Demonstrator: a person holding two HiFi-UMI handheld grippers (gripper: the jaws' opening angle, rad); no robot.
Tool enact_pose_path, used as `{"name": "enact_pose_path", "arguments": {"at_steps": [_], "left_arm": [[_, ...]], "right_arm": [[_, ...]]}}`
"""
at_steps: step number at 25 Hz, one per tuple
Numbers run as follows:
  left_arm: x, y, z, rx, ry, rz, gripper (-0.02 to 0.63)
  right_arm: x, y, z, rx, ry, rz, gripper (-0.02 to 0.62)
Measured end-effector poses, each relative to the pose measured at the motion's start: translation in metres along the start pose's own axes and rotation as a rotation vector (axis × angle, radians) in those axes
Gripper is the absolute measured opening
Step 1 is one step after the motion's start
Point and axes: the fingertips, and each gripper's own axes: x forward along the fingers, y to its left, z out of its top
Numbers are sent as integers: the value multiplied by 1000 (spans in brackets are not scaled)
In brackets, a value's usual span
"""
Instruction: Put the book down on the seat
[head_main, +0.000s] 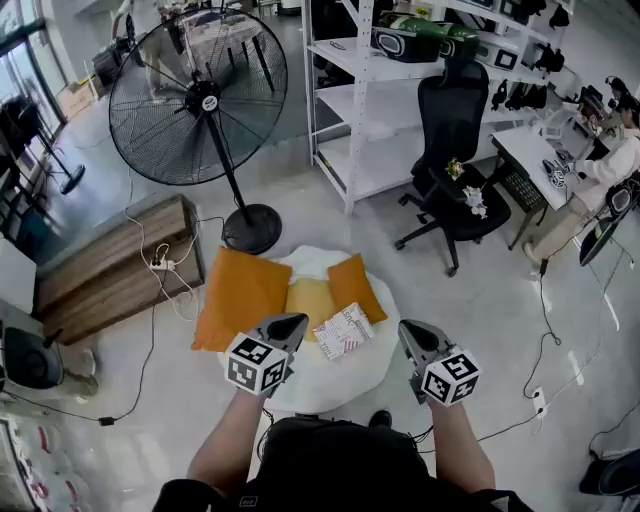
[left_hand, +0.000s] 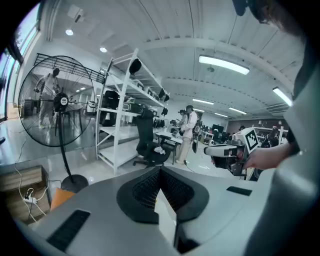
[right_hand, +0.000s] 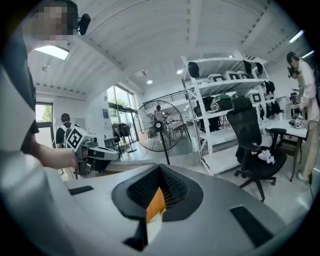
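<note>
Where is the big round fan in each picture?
Head view: the standing fan is at the upper left.
Left gripper view: the fan is at the far left edge.
Right gripper view: the fan looks small, near the middle.
Shared landmark: the white shelving rack stands just to the right of the fan in all three views.
</note>
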Motion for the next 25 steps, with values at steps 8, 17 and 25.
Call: {"name": "enact_pose_path", "arguments": {"at_steps": [8, 17, 25], "left_arm": [[23, -83, 57, 36, -128, 87, 2], [36, -123, 95, 22, -241, 209, 3], [33, -127, 105, 18, -263, 221, 5]], "right_arm": [[-82, -55, 36, 15, -111, 45, 14], [-122, -85, 63, 21, -161, 129, 14], [-114, -75, 94, -37, -201, 181, 14]]}}
